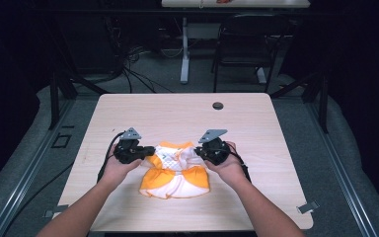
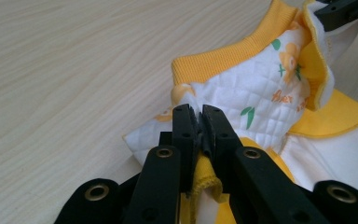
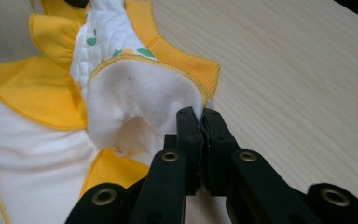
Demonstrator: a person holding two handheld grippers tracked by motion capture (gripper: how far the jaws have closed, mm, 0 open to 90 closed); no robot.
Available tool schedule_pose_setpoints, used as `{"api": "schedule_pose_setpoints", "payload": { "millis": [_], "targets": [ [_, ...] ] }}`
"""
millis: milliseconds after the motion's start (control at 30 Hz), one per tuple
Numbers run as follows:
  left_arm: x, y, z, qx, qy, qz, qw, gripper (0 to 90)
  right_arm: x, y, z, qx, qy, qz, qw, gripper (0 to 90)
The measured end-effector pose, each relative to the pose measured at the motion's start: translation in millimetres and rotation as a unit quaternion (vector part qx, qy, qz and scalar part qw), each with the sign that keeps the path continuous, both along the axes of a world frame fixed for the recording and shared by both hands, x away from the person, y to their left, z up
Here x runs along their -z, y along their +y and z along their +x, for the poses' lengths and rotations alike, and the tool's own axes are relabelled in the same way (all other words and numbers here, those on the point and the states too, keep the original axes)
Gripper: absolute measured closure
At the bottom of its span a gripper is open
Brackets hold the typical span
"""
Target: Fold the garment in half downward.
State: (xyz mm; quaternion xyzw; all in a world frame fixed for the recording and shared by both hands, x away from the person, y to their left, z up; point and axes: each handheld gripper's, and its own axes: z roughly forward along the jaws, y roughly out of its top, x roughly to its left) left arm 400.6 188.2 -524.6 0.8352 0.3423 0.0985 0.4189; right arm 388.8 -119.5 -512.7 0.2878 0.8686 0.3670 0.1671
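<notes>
Our left gripper [image 2: 199, 122] is clamped on the left edge of the small yellow-and-white garment [image 1: 176, 170], and our right gripper [image 3: 201, 125] is clamped on its right edge. Between them the quilted white cloth with its yellow ribbed collar is held up, while the lower part rests on the near middle of the wooden table [image 1: 128, 111].

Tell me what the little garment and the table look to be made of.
Garment: soft fabric, likely cotton knit; white quilted panel with printed flowers, ribbed yellow trim, fleecy white inside. Matte.
Table: pale wood-grain top, smooth and faintly glossy; probably laminate rather than solid wood, though that cannot be told for sure.
</notes>
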Motion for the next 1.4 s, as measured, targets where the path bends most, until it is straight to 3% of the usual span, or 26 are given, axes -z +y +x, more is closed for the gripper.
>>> {"api": "schedule_pose_setpoints", "payload": {
  "millis": [167,367,533,667,867,1000,1067,1200,1400],
  "targets": [
    [5.6,1.4,-8.9,0.001,0.003,-0.012,0.9999,84.4,6.1,-3.3,-6.4,-0.001,0.003,0.008,1.0,86.6],
    [14.8,-0.7,-20.2,0.015,0.006,-0.001,0.9999,84.1,13.9,-6.0,-16.5,-0.006,0.009,0.014,0.9998,84.9],
    [15.6,2.3,-28.4,0.02,0.011,-0.013,0.9996,81.4,18.8,-8.8,-24.5,-0.009,0.016,0.025,0.9995,76.2],
    [8.8,6.1,-34.1,0.02,0.011,-0.024,0.9995,75.7,16.4,-12.4,-30.2,-0.006,0.024,0.036,0.999,69.3],
    [-12.0,9.7,-36.5,0.018,-0.005,-0.03,0.9994,70.4,-1.0,-17.2,-36.7,-0.01,0.014,0.058,0.9982,65.5],
    [-19.6,11.0,-32.5,0.004,-0.014,-0.029,0.9995,73.2,-11.3,-18.6,-35.2,-0.005,0.004,0.069,0.9976,67.9],
    [-18.6,10.9,-29.5,-0.005,-0.012,-0.025,0.9996,78.3,-13.6,-18.7,-32.4,0.001,-0.001,0.066,0.9978,74.1],
    [-8.4,8.2,-23.5,-0.02,0.01,-0.023,0.9995,86.7,-9.8,-15.4,-22.7,0.012,-0.002,0.055,0.9984,85.2],
    [3.9,-1.8,-29.0,0.0,0.028,-0.021,0.9994,89.8,3.3,-5.1,-17.4,0.007,0.018,0.054,0.9984,87.6]
  ]
}}
